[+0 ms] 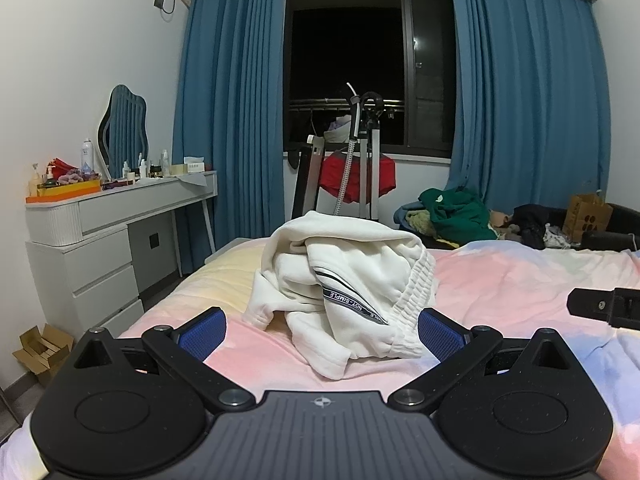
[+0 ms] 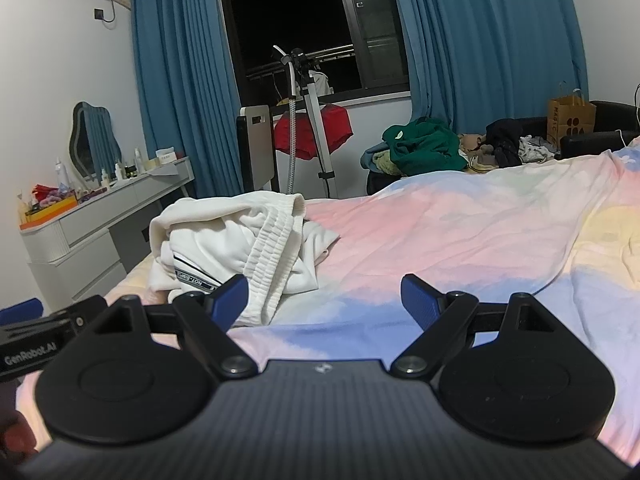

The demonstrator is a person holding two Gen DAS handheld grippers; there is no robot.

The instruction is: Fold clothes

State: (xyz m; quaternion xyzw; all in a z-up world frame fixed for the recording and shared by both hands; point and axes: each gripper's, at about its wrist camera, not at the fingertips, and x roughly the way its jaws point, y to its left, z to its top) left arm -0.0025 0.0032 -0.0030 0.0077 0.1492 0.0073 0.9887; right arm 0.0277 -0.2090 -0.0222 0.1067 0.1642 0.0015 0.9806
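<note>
A crumpled white pair of sweatpants with an elastic waistband and a black "NOT-SIMPLE" stripe lies in a heap on the pastel bedsheet. My left gripper is open and empty, its blue pads on either side of the heap's near edge. In the right wrist view the same pants lie to the left. My right gripper is open and empty, its left pad close to the waistband, over bare sheet.
A white dresser with bottles and a mirror stands left of the bed. A garment steamer stand and red cloth stand by the window. A pile of green and dark clothes and a paper bag lie beyond the bed.
</note>
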